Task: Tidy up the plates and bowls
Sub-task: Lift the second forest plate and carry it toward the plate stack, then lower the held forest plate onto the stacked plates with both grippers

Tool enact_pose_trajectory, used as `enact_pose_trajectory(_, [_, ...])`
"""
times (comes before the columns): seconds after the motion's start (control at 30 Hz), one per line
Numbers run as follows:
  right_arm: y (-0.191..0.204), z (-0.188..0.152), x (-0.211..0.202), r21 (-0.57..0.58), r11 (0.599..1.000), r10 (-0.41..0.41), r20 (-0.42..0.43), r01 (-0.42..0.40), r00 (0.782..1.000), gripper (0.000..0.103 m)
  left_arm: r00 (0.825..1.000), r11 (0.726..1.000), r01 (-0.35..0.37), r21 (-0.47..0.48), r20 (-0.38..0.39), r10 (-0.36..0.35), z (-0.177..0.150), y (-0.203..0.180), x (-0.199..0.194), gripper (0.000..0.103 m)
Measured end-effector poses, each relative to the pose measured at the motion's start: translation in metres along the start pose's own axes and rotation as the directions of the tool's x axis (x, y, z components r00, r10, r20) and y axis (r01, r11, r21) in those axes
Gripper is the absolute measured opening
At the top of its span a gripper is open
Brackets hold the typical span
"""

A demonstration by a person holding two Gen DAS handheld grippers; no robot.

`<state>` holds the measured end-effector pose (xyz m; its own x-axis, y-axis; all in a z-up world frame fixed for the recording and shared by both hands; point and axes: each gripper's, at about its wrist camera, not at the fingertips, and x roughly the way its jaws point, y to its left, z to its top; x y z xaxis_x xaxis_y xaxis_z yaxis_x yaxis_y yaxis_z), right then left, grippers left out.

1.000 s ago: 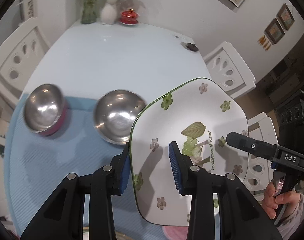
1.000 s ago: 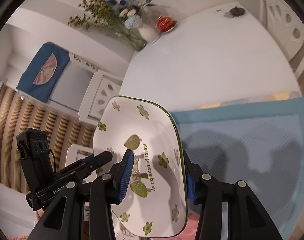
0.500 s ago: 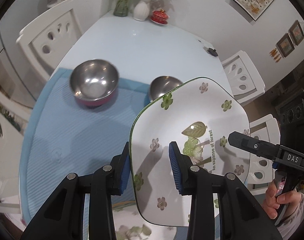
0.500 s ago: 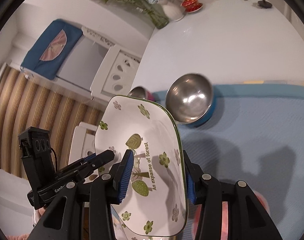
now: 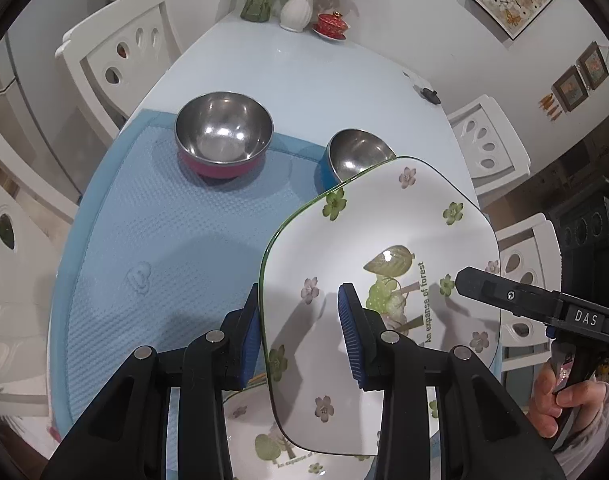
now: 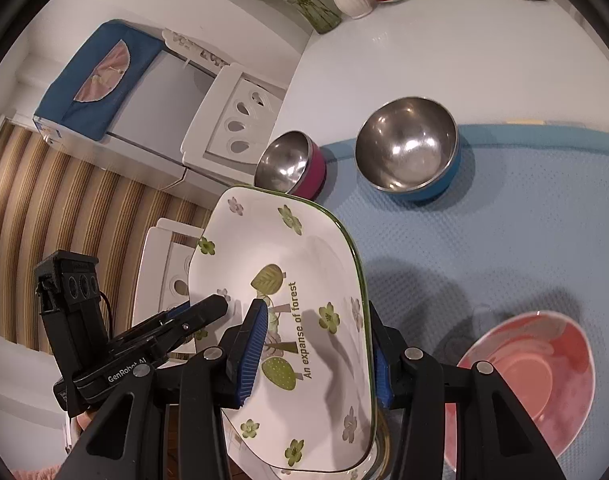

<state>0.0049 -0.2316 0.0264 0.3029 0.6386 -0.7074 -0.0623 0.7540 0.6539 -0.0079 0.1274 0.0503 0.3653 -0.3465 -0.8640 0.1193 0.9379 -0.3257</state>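
Note:
A white floral plate (image 5: 384, 240) with a green rim is held in the air between both grippers. My left gripper (image 5: 300, 324) is shut on its left rim; my right gripper (image 6: 316, 344) is shut on its right rim. The plate also shows in the right wrist view (image 6: 288, 280). A second floral plate (image 5: 304, 444) lies on the mat directly below it. A steel bowl with a magenta shell (image 5: 224, 136) and one with a blue shell (image 5: 356, 156) stand at the mat's far edge. A pink bowl (image 6: 532, 380) sits on the mat near the right gripper.
A blue mat (image 5: 164, 232) covers the near part of the white table (image 5: 304, 80). Vases with flowers (image 5: 296, 8) and a red lidded cup (image 5: 331, 24) stand at the far end. White chairs (image 5: 116, 48) surround the table.
Both grippers with the plate have pulled back and up from the table. The two steel bowls now look farther away, and the second plate and pink bowl have come into view.

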Motion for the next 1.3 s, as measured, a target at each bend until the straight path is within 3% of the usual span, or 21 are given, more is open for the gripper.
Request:
enact_pose_trajectory(0.43, [0.005,-0.033,0.005,0.038,0.999,-0.032,-0.006,0.033,0.999,0.046,0.999,0.999,0.033,0.003,-0.04,-0.033,-0.022,0.013,0.002,0.033])
enact_pose_trajectory(1.3, [0.005,-0.1,0.039,0.104,0.992,-0.062,-0.085,0.071,0.994,0.046,0.989,0.999,0.03,0.018,-0.143,-0.027,-0.068,0.048,0.017,0.033])
